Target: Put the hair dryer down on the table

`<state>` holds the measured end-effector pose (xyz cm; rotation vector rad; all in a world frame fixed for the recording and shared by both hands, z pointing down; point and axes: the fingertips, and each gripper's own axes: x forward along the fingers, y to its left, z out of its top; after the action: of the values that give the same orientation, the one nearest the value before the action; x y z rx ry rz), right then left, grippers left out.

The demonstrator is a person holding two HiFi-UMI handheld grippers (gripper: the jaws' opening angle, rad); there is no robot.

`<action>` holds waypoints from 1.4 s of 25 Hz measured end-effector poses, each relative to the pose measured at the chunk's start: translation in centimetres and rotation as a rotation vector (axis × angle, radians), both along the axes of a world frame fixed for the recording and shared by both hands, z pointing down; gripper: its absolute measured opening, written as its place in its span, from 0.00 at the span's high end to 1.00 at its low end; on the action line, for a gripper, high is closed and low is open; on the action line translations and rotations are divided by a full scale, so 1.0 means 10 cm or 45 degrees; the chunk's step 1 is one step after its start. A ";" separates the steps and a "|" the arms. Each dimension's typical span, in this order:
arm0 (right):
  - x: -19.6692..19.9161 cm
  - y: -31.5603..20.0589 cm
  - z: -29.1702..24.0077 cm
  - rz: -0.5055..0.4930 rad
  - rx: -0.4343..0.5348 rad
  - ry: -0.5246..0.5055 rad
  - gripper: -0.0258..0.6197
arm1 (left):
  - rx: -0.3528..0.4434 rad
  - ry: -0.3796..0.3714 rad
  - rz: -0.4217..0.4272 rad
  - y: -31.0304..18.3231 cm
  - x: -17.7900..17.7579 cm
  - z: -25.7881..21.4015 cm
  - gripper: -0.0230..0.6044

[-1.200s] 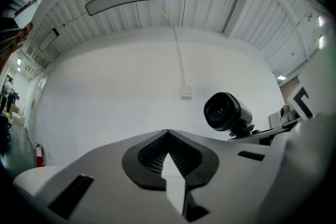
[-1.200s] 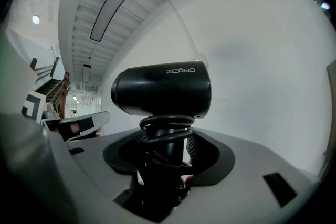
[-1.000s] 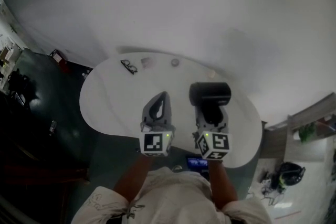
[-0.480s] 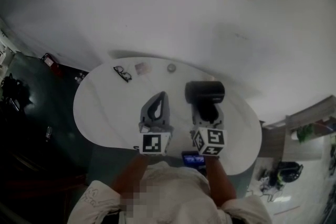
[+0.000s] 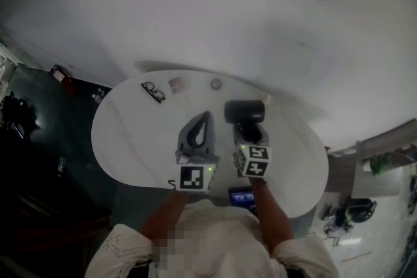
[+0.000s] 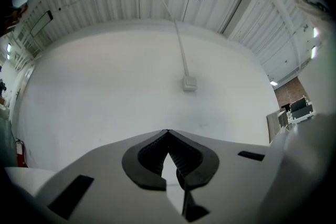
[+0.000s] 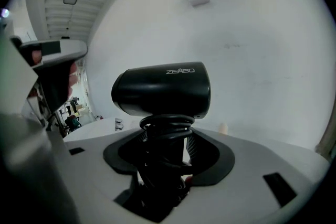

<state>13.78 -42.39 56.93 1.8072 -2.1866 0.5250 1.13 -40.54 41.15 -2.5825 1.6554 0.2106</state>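
My right gripper is shut on the handle of a black hair dryer, over the right half of the white oval table. In the right gripper view the dryer's barrel lies crosswise above the jaws. Its handle, wound with the cord, is clamped in my right gripper. Whether the dryer touches the table I cannot tell. My left gripper hangs beside it to the left, shut and empty. In the left gripper view the tips of my left gripper meet, facing a white wall.
At the table's far edge lie a pair of glasses, a small pinkish item and a small round item. A small lit screen shows by the table's near edge. Dark floor lies left of the table.
My right gripper has sunk toward the table with the hair dryer and tipped downward. The left gripper has shifted only a little and stays shut.
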 end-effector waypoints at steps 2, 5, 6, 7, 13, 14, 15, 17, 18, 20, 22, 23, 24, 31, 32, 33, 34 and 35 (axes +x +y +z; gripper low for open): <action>-0.02 -0.04 0.18 0.002 -0.055 0.014 0.60 | -0.004 0.000 0.003 -0.01 -0.01 0.01 0.97; -0.05 -0.09 0.43 -0.001 -0.148 0.027 0.60 | 0.000 0.013 0.005 -0.04 -0.03 0.00 0.97; -0.06 -0.10 0.52 -0.005 -0.183 0.027 0.60 | 0.002 0.024 0.003 -0.05 -0.03 -0.01 0.97; -0.08 -0.12 0.61 -0.011 -0.220 0.031 0.60 | 0.002 0.029 0.001 -0.06 -0.04 -0.01 0.97; -0.09 -0.12 0.99 -0.030 -0.411 0.120 0.60 | -0.027 0.025 -0.016 -0.07 -0.08 0.06 0.97; -0.09 -0.12 1.05 -0.027 -0.433 0.128 0.60 | -0.026 0.025 -0.019 -0.07 -0.09 0.07 0.97; -0.09 -0.12 1.10 -0.028 -0.456 0.125 0.60 | -0.021 0.027 -0.023 -0.07 -0.10 0.06 0.97; -0.11 -0.10 1.22 -0.035 -0.513 0.120 0.60 | -0.008 0.029 -0.029 -0.08 -0.11 0.05 0.97; -0.10 -0.08 1.27 -0.039 -0.539 0.130 0.60 | -0.006 0.028 -0.031 -0.08 -0.11 0.04 0.97; -0.10 -0.08 1.31 -0.054 -0.563 0.151 0.60 | -0.010 0.026 -0.036 -0.08 -0.12 0.05 0.97; -0.13 -0.10 1.32 -0.064 -0.573 0.156 0.60 | -0.009 0.022 -0.041 -0.08 -0.14 0.06 0.97; -0.14 -0.11 1.34 -0.067 -0.588 0.154 0.60 | -0.004 0.019 -0.041 -0.07 -0.14 0.06 0.97; -0.14 -0.12 1.37 -0.068 -0.612 0.158 0.60 | -0.001 0.015 -0.041 -0.07 -0.13 0.06 0.97; -0.18 -0.11 1.52 -0.102 -0.792 0.254 0.60 | -0.042 0.009 -0.044 -0.01 -0.14 0.14 0.97; -0.17 -0.12 1.51 -0.098 -0.781 0.263 0.60 | -0.040 0.002 -0.043 0.00 -0.14 0.14 0.97; -0.17 -0.12 1.51 -0.097 -0.777 0.259 0.59 | -0.037 -0.001 -0.042 0.01 -0.14 0.14 0.97; -0.17 -0.12 1.51 -0.096 -0.781 0.253 0.60 | -0.034 0.004 -0.041 0.01 -0.14 0.14 0.97; -0.18 -0.12 1.51 -0.097 -0.783 0.248 0.60 | -0.034 0.013 -0.042 0.02 -0.14 0.14 0.97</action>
<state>12.01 -43.56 72.08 1.3717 -1.7018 0.8498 -0.31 -40.37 42.56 -2.5755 1.7140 0.2013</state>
